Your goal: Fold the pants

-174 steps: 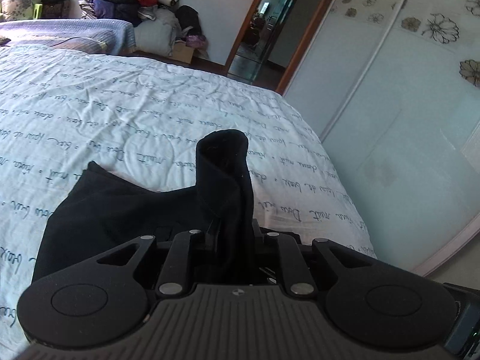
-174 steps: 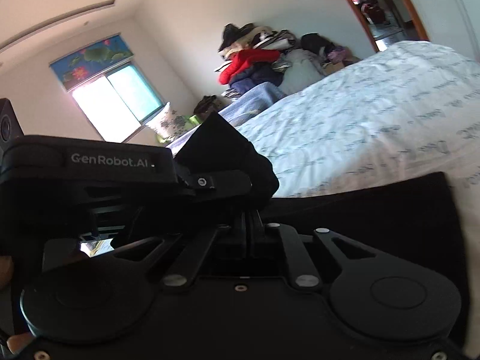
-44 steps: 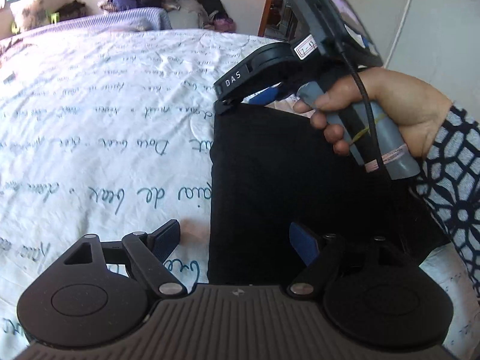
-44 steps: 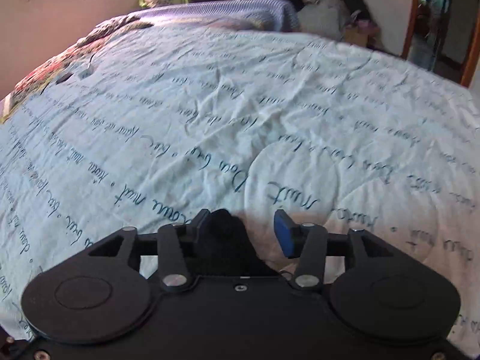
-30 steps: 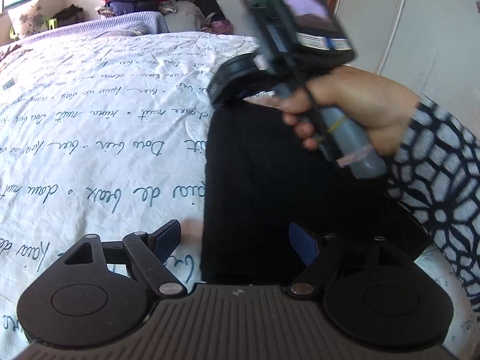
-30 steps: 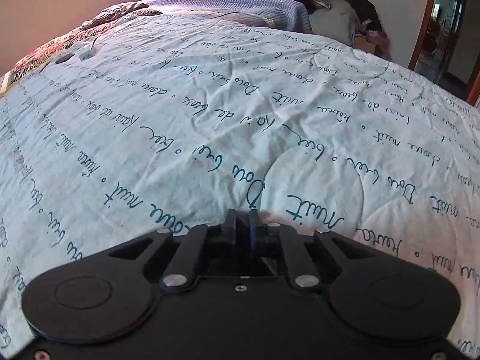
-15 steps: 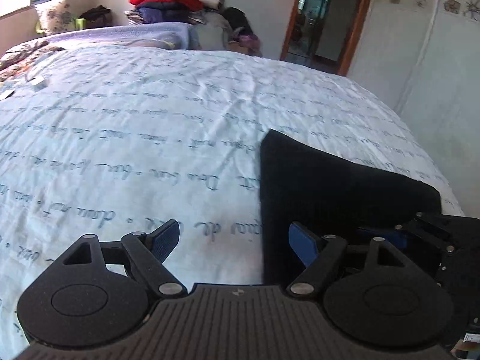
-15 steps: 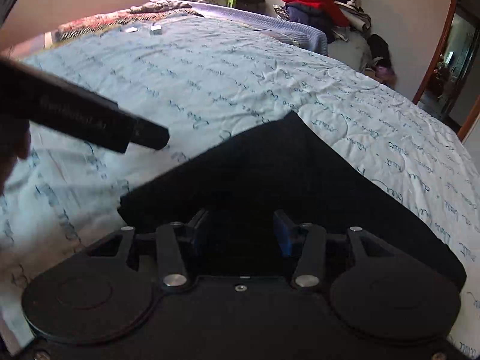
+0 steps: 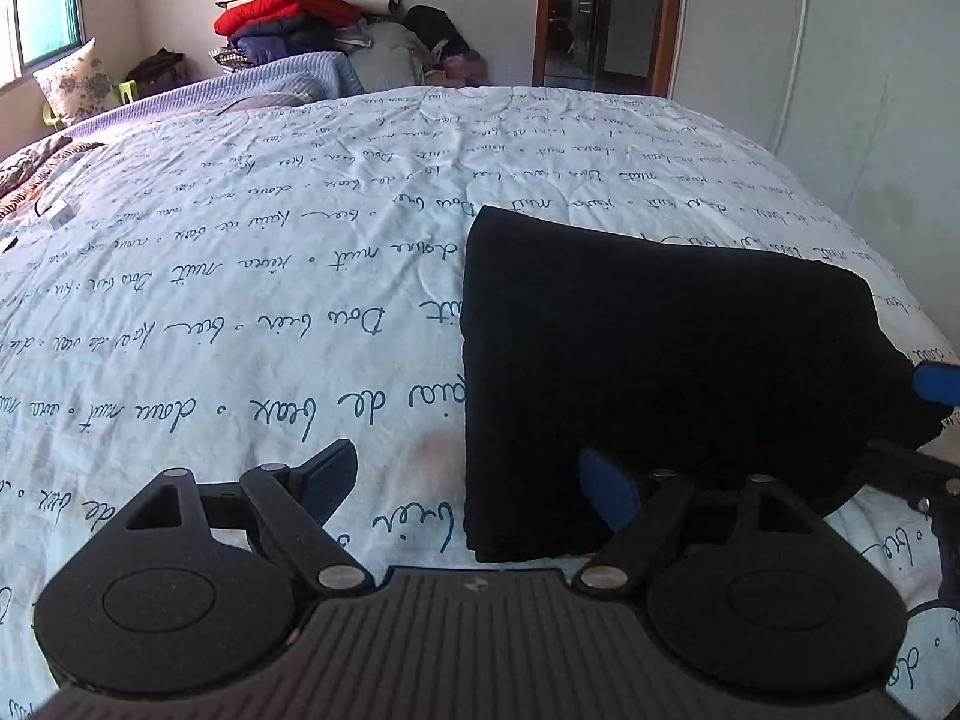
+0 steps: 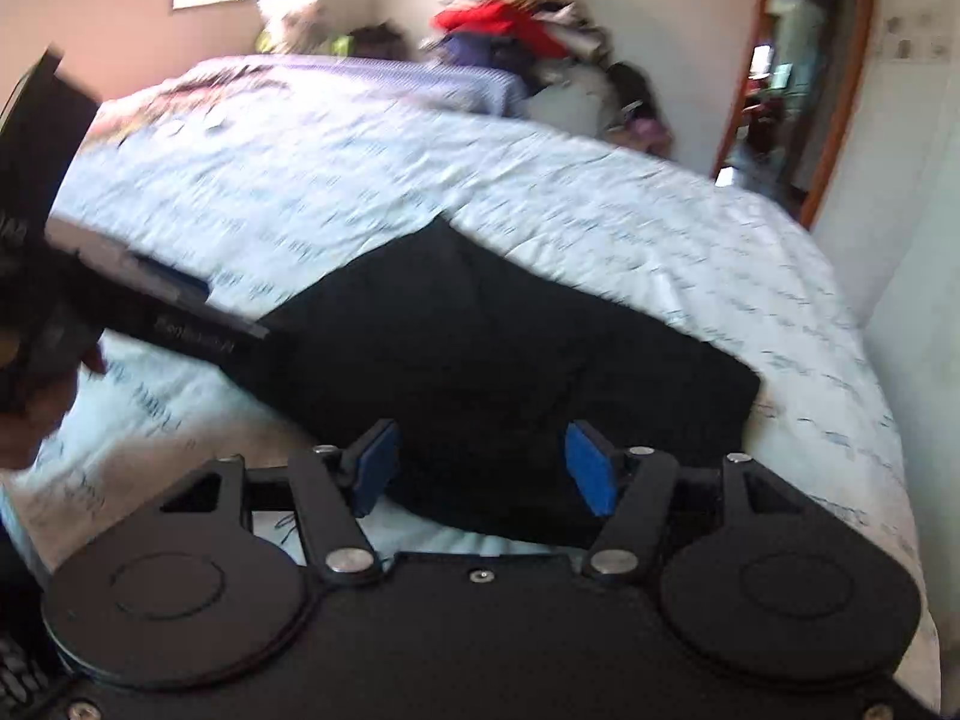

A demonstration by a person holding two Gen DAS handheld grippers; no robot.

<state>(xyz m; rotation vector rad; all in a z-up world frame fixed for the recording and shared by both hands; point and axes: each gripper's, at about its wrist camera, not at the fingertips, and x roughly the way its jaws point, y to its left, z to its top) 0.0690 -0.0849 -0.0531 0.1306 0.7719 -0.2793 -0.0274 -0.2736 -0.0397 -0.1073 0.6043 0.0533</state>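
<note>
Black pants point(image 9: 660, 360) lie folded into a flat rectangle on the bed. My left gripper point(image 9: 468, 480) hovers open over their near left corner, the cloth's left edge showing between the fingers and nothing gripped. The right wrist view is blurred: my right gripper point(image 10: 483, 468) stands at the near edge of the pants point(image 10: 510, 360), its jaws opening. The cloth shows between the blue pads point(image 10: 591, 468), which do not press on it. A blue pad of the right gripper point(image 9: 936, 381) peeks in at the right edge. A hand point(image 10: 36, 414) holds the left gripper point(image 10: 150, 312) at the left.
The bedspread point(image 9: 270, 300) is pale blue with dark script and spreads wide to the left and beyond the pants. A heap of clothes point(image 9: 294, 18) is piled past the far end, with a doorway point(image 9: 594, 12) beside it. A white wardrobe point(image 9: 840, 90) flanks the bed's right side.
The hand with the right gripper has left the far end of the pants and swung to their near right side. Its jaws, shut a second ago, now stand apart. The pants lie flat.
</note>
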